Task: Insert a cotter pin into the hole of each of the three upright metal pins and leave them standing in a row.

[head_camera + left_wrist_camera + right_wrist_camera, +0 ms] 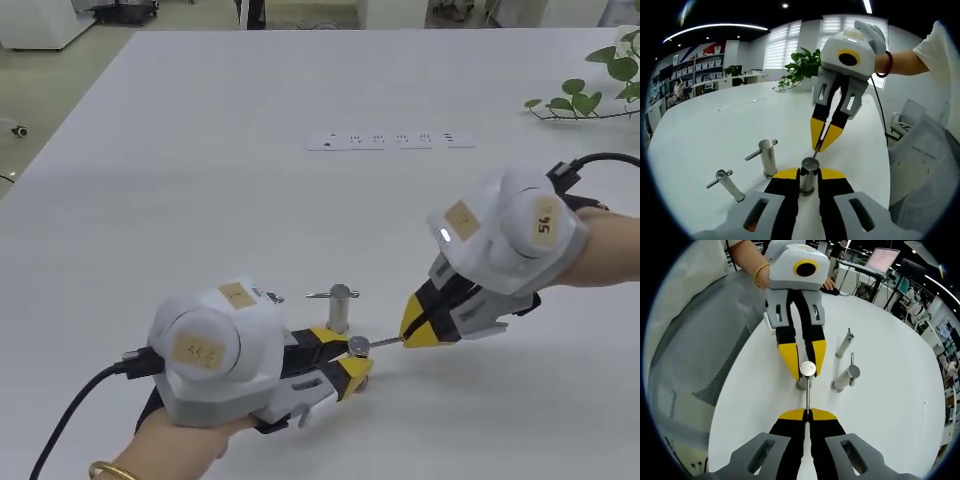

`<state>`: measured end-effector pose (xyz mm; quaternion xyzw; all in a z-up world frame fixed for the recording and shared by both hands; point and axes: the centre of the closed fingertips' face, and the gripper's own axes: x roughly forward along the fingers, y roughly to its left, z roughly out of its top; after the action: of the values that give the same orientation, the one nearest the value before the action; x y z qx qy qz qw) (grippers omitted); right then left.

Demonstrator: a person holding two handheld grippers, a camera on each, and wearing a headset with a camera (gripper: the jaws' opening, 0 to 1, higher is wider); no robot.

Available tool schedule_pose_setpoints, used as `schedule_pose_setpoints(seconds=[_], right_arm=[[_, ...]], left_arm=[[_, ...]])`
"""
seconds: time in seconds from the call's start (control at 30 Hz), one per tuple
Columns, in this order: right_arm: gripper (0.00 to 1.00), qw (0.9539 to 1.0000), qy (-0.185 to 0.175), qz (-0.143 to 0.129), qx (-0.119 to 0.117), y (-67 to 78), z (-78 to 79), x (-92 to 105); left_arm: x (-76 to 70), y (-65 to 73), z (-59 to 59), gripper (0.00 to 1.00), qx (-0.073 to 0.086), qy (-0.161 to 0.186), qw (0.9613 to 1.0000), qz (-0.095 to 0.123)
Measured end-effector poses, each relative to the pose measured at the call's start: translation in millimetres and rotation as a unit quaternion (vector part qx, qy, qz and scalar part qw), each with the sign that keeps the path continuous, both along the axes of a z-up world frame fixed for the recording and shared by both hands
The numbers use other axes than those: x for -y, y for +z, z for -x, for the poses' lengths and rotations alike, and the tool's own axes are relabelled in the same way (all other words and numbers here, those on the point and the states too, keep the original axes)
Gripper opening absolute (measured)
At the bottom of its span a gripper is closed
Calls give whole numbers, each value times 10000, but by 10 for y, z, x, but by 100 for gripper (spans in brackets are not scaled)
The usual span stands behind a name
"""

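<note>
My left gripper point(809, 174) is shut on an upright metal pin point(809, 178) that stands on the white table point(250, 180). My right gripper point(807, 415) is shut on a thin cotter pin point(808, 392); its far end touches the head of that metal pin point(807, 369). In the head view the left gripper point(347, 362) and right gripper point(408, 335) face each other across the pin point(358, 347). Two other metal pins point(768, 157) point(729, 184) stand to the left, each with a cotter pin through it. The second pin point(339, 304) stands just behind.
A white power strip point(390, 140) lies mid-table further back. Green plant leaves point(590, 85) reach in at the far right edge. A cable point(70, 415) trails from the left gripper. Bare tabletop surrounds the pins.
</note>
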<state>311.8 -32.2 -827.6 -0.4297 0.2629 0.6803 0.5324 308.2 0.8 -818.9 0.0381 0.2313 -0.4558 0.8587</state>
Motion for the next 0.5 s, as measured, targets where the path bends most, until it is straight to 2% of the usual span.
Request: schedule_pose_setpoints(seconds=[0.4, 0.5], right_arm=[[3, 10000, -22, 19, 4, 30, 32, -12], [3, 9999, -66, -58, -77, 60, 56, -39]], left_arm=[[-3, -2, -1, 12, -15, -10, 10000, -23], [-4, -4, -2, 12, -24, -19, 10000, -32]])
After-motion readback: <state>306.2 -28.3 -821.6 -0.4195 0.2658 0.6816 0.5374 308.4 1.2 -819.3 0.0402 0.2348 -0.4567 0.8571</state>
